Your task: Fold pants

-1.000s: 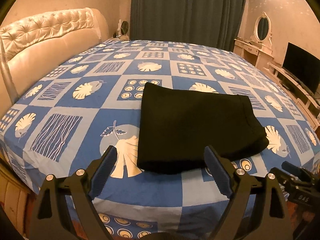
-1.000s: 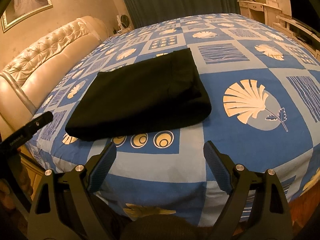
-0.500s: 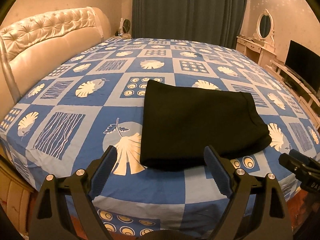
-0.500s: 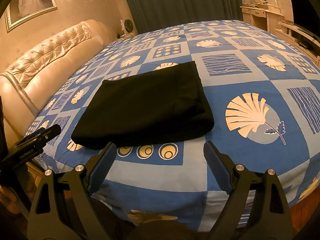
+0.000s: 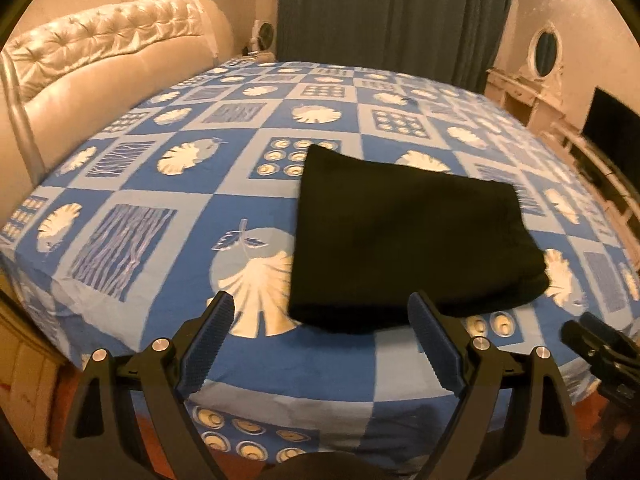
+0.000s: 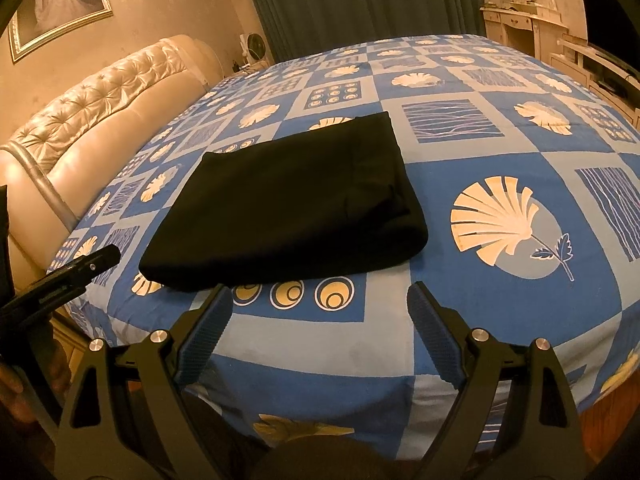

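Black pants (image 5: 404,240) lie folded in a flat rectangle on the bed (image 5: 192,184), near its front edge, on blue shell-print sheet. Left gripper (image 5: 322,340) & right gripper (image 6: 320,330) both spread wide, nothing betw. fingers, hanging just short of the pants, not touching. Tufted headboard (image 6: 100,108) at left.

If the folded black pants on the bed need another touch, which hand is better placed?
Probably the left. The left gripper frames the near edge of the folded black cloth pants between its open fingers. The right gripper faces mostly bare blue patterned bedspread.
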A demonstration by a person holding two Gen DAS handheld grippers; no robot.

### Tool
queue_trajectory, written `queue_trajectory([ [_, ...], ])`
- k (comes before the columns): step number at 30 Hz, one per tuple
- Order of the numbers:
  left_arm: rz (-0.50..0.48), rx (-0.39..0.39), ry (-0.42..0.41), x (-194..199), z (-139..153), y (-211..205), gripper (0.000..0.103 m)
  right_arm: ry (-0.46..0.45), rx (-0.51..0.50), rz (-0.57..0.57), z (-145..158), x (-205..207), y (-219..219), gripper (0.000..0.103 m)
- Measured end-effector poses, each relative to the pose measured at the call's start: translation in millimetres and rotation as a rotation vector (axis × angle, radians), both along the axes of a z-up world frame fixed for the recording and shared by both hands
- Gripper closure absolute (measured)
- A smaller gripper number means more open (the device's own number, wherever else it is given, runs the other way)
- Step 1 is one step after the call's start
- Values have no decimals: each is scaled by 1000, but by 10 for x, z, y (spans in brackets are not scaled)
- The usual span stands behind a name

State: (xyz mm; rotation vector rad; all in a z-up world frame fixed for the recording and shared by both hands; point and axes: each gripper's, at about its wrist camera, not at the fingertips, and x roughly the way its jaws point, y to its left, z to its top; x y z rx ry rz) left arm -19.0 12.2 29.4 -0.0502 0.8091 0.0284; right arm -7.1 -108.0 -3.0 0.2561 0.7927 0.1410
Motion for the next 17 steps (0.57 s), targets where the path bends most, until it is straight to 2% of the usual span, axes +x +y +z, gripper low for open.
queue_trajectory([
  [4,70,134,-18,-64,6,-61,11,1,1,-1,-8,-1,-3,14],
  [8,33,131,-64,-115,67,-94,11,12,8,0,-41,-9,0,14],
  [10,23,102,-80,-129,91,-91,11,13,8,-3,-42,-19,-3,14],
  [14,-18,32,-43,-77,71,-77,11,13,8,-10,-64,-33,-29,14],
  [17,-24,34,-33,-64,58,-96,11,14,11,-17,-74,-38,-51,14],
])
